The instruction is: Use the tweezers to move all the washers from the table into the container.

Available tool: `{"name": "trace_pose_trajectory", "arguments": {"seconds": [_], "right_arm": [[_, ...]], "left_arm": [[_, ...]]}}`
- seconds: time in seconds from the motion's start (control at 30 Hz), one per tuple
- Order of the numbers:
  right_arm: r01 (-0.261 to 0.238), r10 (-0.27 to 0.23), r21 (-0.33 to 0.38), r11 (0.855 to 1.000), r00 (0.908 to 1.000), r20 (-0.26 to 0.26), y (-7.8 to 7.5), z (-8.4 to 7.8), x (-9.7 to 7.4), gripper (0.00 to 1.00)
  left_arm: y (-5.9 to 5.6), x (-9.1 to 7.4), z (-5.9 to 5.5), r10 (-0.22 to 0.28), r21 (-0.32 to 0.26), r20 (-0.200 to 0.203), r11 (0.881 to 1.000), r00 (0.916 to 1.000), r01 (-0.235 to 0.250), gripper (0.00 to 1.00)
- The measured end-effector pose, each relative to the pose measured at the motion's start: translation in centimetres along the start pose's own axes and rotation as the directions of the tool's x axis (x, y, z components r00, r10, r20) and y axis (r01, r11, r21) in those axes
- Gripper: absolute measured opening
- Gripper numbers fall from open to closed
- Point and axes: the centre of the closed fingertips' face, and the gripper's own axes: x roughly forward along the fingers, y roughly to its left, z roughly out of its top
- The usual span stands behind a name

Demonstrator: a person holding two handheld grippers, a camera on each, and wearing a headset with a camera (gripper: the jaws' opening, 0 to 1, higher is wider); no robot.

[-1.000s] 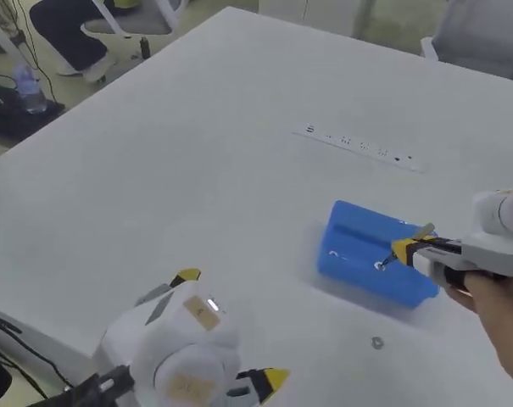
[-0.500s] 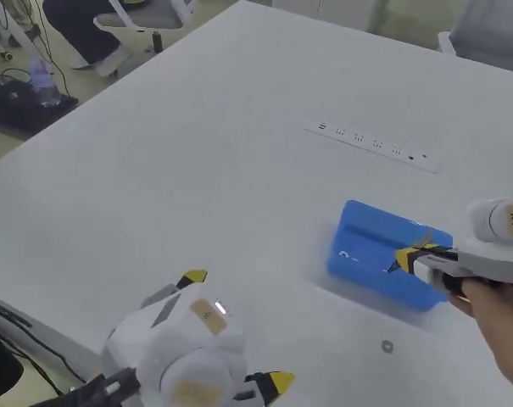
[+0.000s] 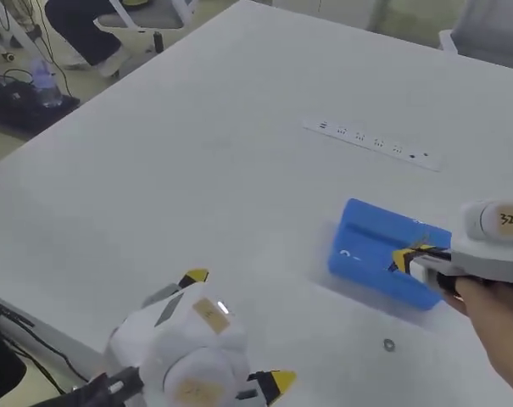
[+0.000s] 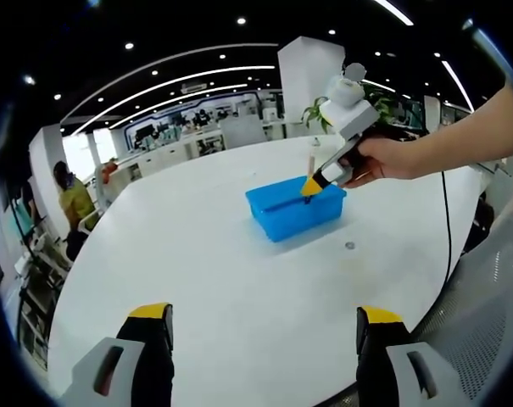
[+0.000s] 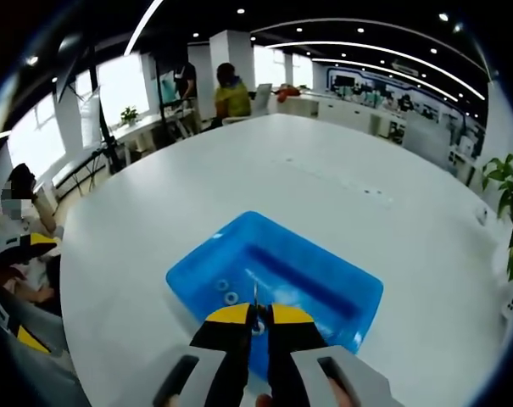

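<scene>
The blue container (image 3: 383, 246) sits on the white table, and two washers (image 5: 227, 292) lie on its floor. My right gripper (image 3: 406, 259) hovers over the container's right part, shut on the tweezers (image 5: 255, 298), whose thin tips point down into the container (image 5: 273, 271). I cannot tell whether the tips hold anything. One washer (image 3: 388, 344) lies on the table in front of the container, and the left gripper view shows the same washer (image 4: 350, 246). My left gripper (image 3: 233, 328) is open and empty at the near left, well away from the container (image 4: 294, 208).
A power strip (image 3: 370, 142) is set into the table (image 3: 197, 153) beyond the container. Office chairs and a seated person (image 3: 95, 25) are past the far left edge. The table's near edge runs close under my left gripper (image 4: 264, 315).
The tweezers' tip was down inside the container a second ago; my right gripper has since lifted and drawn back a little to the right. The left gripper has stayed put.
</scene>
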Motion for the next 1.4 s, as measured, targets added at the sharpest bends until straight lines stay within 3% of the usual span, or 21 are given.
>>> {"name": "trace_pose_trajectory", "arguments": {"seconds": [0.27,0.5,0.63,0.8,1.0,1.17,1.4], "right_arm": [[0.001,-0.002,0.022,1.0,0.9988,0.049,0.2,1.1,-2.1,0.03],[-0.013,0.01,0.019,1.0,0.992,0.126,1.9,2.3,-5.4,0.03],[-0.016,0.018,-0.013,1.0,0.9899,0.141,2.6,2.1,-6.9,0.03],[-0.038,0.041,-0.035,0.999,0.9931,0.11,3.6,0.2,-7.8,0.03],[-0.038,0.038,-0.008,0.999,0.9964,0.075,3.9,-2.5,-7.9,0.03],[-0.044,0.044,-0.001,0.999,0.9977,0.051,4.4,-4.0,-7.9,0.03],[-0.036,0.036,0.011,0.999,0.9993,0.007,4.0,-5.9,-6.8,0.04]], "left_arm": [[0.0,0.0,0.1,0.001,-0.002,0.005,1.0,1.0,-0.001,0.91],[0.0,-0.1,0.3,0.0,-0.004,0.021,1.0,0.9998,0.0,0.91],[0.0,-0.2,0.4,-0.001,-0.003,0.027,1.0,0.9996,0.001,0.92],[0.0,-0.3,0.5,0.004,-0.001,0.035,1.0,0.9994,-0.004,0.92],[0.8,-0.9,1.6,0.027,-0.047,0.099,0.999,0.9948,-0.022,0.93],[0.6,-0.8,1.6,0.018,-0.051,0.101,0.999,0.9948,-0.013,0.94],[0.4,-0.8,1.6,0.009,-0.04,0.098,0.999,0.9952,-0.005,0.94]]}}
